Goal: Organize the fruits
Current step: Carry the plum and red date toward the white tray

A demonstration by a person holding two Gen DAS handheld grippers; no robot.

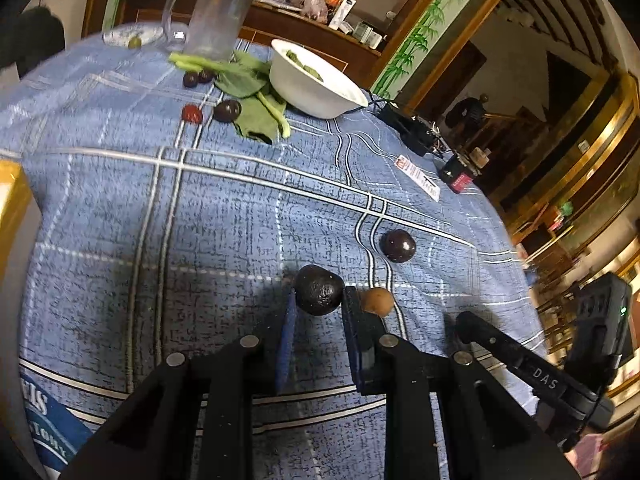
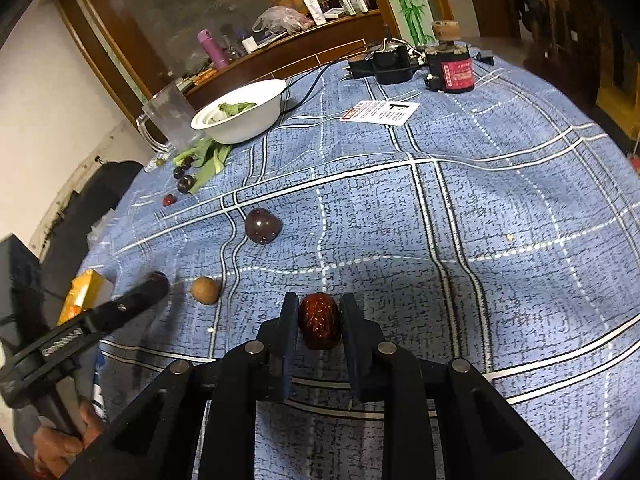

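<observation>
My left gripper (image 1: 318, 300) is shut on a dark round fruit (image 1: 319, 289) just above the blue checked tablecloth (image 1: 224, 216). A tan longan (image 1: 378, 300) lies right beside its right finger, and a dark plum (image 1: 398, 245) lies a little farther off. My right gripper (image 2: 319, 314) is shut on a red jujube (image 2: 320, 326). In the right wrist view the longan (image 2: 205, 289) and the plum (image 2: 263, 225) lie to the left, with the left gripper's finger (image 2: 120, 308) near them. More dark fruits (image 1: 227, 110) and a red jujube (image 1: 192, 113) lie far off by green leaves (image 1: 256, 112).
A white bowl (image 1: 316, 94) with greens stands at the back, next to a clear glass mug (image 1: 212, 12) and a small plate (image 1: 134, 35). Black electrical devices (image 2: 400, 62), cables and a printed tag (image 2: 380, 112) lie at the far right. A yellow box (image 2: 80, 292) sits at the left edge.
</observation>
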